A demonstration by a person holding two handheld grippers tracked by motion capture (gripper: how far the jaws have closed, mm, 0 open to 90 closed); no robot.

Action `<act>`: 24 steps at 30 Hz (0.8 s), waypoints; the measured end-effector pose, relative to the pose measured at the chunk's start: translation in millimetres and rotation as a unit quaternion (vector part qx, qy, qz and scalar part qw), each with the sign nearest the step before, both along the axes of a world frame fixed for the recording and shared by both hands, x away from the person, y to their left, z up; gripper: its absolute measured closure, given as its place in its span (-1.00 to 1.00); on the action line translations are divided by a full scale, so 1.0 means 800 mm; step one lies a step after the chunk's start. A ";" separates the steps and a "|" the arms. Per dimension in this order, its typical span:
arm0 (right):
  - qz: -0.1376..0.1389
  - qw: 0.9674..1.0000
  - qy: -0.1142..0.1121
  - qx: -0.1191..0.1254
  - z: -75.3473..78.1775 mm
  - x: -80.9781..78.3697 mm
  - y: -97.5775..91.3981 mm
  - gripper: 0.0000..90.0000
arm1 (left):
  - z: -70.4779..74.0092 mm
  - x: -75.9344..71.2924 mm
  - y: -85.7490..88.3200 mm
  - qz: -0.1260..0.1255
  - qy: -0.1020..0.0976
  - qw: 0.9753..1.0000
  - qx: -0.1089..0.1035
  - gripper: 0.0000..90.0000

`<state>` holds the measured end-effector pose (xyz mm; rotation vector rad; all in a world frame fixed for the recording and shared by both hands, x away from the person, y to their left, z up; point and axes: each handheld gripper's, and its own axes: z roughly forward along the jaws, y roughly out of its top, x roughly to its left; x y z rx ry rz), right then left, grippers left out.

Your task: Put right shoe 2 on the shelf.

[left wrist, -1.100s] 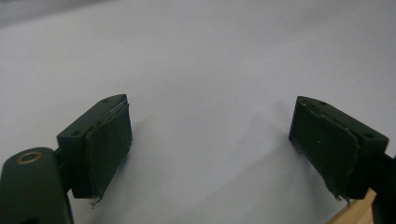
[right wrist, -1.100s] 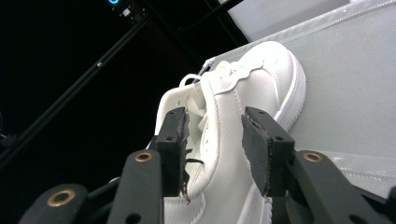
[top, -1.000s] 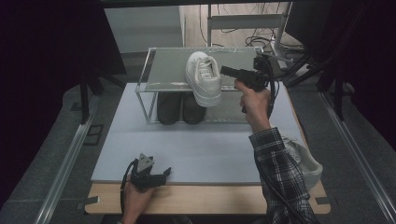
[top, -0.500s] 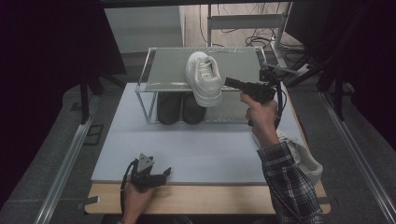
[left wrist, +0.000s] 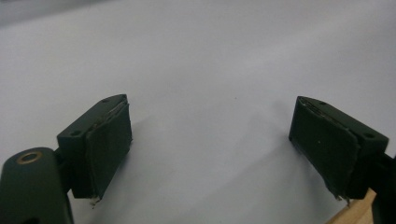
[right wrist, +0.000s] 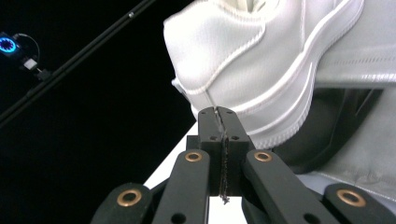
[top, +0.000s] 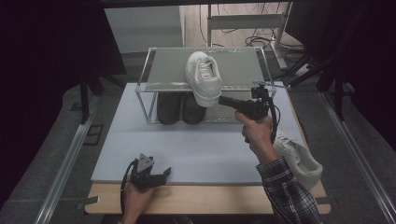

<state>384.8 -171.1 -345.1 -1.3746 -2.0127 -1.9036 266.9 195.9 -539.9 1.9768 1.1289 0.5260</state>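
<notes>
High view, near edge: the left gripper (top: 161, 176) rests on the pale blue mat (top: 187, 149), jaws wide apart and empty. Farther off, the right gripper (right wrist: 219, 114) is pinched together, empty, its tips just by the heel of the white leather sneaker (right wrist: 261, 60) on the metal rack's top shelf (top: 243, 70).

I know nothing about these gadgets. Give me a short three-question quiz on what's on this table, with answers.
1. True or false: the white shoe on top of the rack sits fully on the shelf.
2. Which gripper has its jaws pressed together? A) left gripper B) right gripper
3. What stands on the rack's lower level?

Key:
1. False; its heel end overhangs the front edge.
2. B; the left gripper's jaws stand wide apart over the white mat.
3. A pair of dark shoes. A second white shoe lies at the table's right edge.
</notes>
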 end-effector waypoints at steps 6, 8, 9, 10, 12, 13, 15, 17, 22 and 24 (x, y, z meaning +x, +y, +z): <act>0.003 1.000 0.008 -0.002 -0.014 0.001 0.004 1.00 | 0.000 0.000 0.000 0.000 0.000 1.000 0.000 -0.72; 0.004 1.000 0.011 -0.003 -0.016 0.001 0.005 1.00 | 0.000 0.000 0.000 0.000 -0.001 1.000 0.000 -0.72; 0.002 1.000 0.007 -0.005 -0.018 0.002 0.006 1.00 | 0.000 0.000 0.000 0.000 0.000 1.000 0.000 -0.72; 0.001 1.000 0.008 -0.006 -0.019 0.002 0.007 1.00 | 0.000 0.000 0.000 0.000 -0.001 1.000 0.000 -0.72; -0.001 1.000 0.009 -0.005 -0.021 0.003 0.007 1.00 | 0.000 0.000 0.000 0.000 -0.001 1.000 0.000 -0.71; -0.003 1.000 0.011 -0.007 -0.022 0.004 0.008 1.00 | 0.000 0.000 0.000 0.000 -0.001 1.000 0.000 -0.72; -0.007 1.000 0.010 -0.010 -0.024 0.005 0.008 1.00 | 0.000 0.000 0.000 0.000 -0.001 1.000 0.000 -0.72; -0.005 1.000 0.011 -0.003 -0.027 0.007 0.008 1.00 | 0.000 0.000 0.000 0.000 -0.001 1.000 0.000 -0.72; -0.006 1.000 0.013 0.004 -0.026 0.008 0.009 1.00 | 0.000 0.000 0.000 0.000 0.000 1.000 0.000 -0.72; -0.008 1.000 0.012 -0.003 -0.025 0.009 0.011 1.00 | 0.000 0.000 0.000 0.000 0.000 1.000 0.000 -0.72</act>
